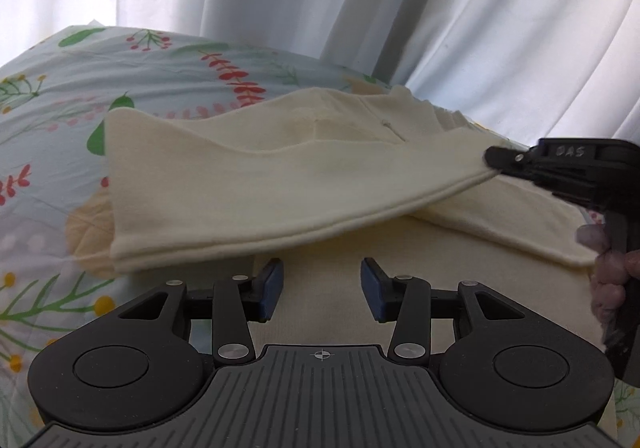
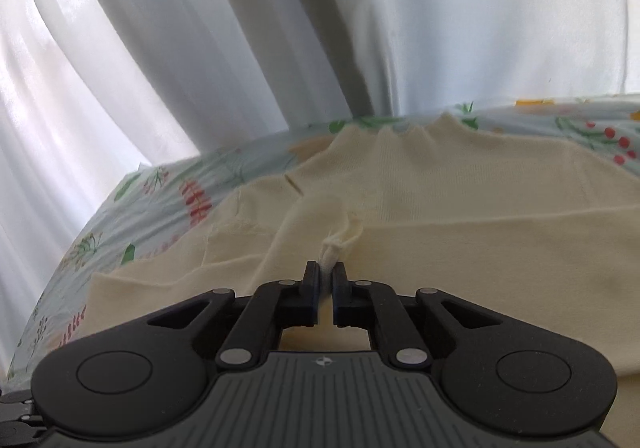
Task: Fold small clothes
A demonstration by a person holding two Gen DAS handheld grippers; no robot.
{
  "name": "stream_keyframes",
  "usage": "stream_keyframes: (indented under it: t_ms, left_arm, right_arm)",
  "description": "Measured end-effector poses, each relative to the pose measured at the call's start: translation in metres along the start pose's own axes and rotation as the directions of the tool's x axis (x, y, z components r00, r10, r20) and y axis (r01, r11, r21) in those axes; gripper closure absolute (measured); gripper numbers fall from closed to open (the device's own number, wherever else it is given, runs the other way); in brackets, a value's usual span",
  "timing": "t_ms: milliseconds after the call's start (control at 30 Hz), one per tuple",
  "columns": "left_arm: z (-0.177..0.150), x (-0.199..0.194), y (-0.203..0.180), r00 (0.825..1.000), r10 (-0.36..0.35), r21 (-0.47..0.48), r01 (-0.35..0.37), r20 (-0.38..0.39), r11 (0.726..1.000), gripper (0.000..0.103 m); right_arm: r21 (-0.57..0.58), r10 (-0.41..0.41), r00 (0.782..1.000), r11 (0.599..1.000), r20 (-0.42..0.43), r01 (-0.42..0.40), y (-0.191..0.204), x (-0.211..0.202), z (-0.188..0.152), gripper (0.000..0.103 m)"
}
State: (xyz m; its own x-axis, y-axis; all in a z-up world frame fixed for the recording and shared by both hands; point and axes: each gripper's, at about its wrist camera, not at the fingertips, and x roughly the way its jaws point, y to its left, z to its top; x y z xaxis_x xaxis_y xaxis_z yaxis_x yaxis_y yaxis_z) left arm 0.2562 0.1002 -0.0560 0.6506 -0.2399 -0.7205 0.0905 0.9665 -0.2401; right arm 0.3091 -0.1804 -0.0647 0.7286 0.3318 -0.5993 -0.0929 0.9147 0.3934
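Directly ahead of the open, empty left gripper [image 1: 322, 288], the cream garment [image 1: 240, 183] lies crosswise, its right-hand corner pinched in the closed right gripper [image 2: 329, 276].

My left wrist camera rides just behind my left gripper [image 1: 322, 280], looking forward and down along its fingers, close over the cream garment [image 1: 248, 183] on the floral sheet [image 1: 52, 95]. My right wrist camera sits the same way behind my right gripper [image 2: 326, 276], low and near. Both face the white curtain [image 2: 280, 27]; both share garment, sheet and curtain, and the left view catches my right gripper at its right edge
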Motion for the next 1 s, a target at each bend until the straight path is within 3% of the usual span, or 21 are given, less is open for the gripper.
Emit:
stream_keyframes:
  t_ms: [100,167,333,467,533,600,700,767,867,933,1000]
  left_arm:
    - [0.005,0.004,0.003,1.000,0.011,-0.015,-0.011,0.009,1.000,0.056]
    - [0.010,0.009,0.005,1.000,0.016,-0.030,-0.016,0.014,0.999,0.057]
    - [0.022,0.019,0.003,0.999,0.029,-0.051,-0.028,0.016,0.998,0.057]
    - [0.025,0.021,0.003,1.000,0.019,-0.052,-0.018,0.013,0.998,0.056]
    - [0.026,0.023,0.003,1.000,0.022,-0.049,-0.021,0.006,0.999,0.056]
    - [0.027,0.024,0.003,1.000,0.020,-0.044,-0.020,0.003,0.999,0.055]
    - [0.028,0.026,0.001,1.000,0.019,-0.025,-0.019,-0.002,0.999,0.055]
    - [0.030,0.027,-0.001,1.000,0.024,-0.014,-0.024,0.000,1.000,0.055]
    - [0.033,0.027,-0.001,1.000,0.017,-0.018,-0.017,0.010,1.000,0.054]
    - [0.035,0.029,0.000,1.000,0.010,-0.024,-0.010,0.007,1.000,0.054]
    - [0.035,0.034,0.001,1.000,-0.011,-0.038,0.011,-0.017,0.999,0.054]
  right_arm:
    - [0.069,-0.100,0.984,0.993,0.149,0.091,-0.018,-0.041,0.009,0.098]
    - [0.126,-0.183,0.966,0.979,0.184,0.162,-0.038,-0.058,0.007,0.097]
    - [0.251,-0.312,0.947,0.925,0.076,0.285,-0.099,-0.069,-0.015,0.097]
    - [0.327,-0.269,0.963,0.912,0.016,0.250,-0.123,-0.070,-0.029,0.090]
    - [0.348,-0.250,0.968,0.909,0.019,0.229,-0.127,-0.069,-0.030,0.081]
    - [0.376,-0.223,0.975,0.905,0.026,0.197,-0.131,-0.062,-0.030,0.079]
    - [0.364,-0.212,0.977,0.912,0.028,0.187,-0.129,-0.052,-0.026,0.081]
    - [0.305,-0.231,0.973,0.928,0.019,0.215,-0.123,-0.045,-0.020,0.097]
    - [0.225,-0.290,0.951,0.939,0.106,0.261,-0.108,-0.054,-0.013,0.097]
    - [0.243,-0.360,0.916,0.918,0.180,0.313,-0.108,-0.068,-0.011,0.097]
    - [0.252,-0.442,0.877,0.885,0.191,0.391,-0.112,-0.073,-0.014,0.097]
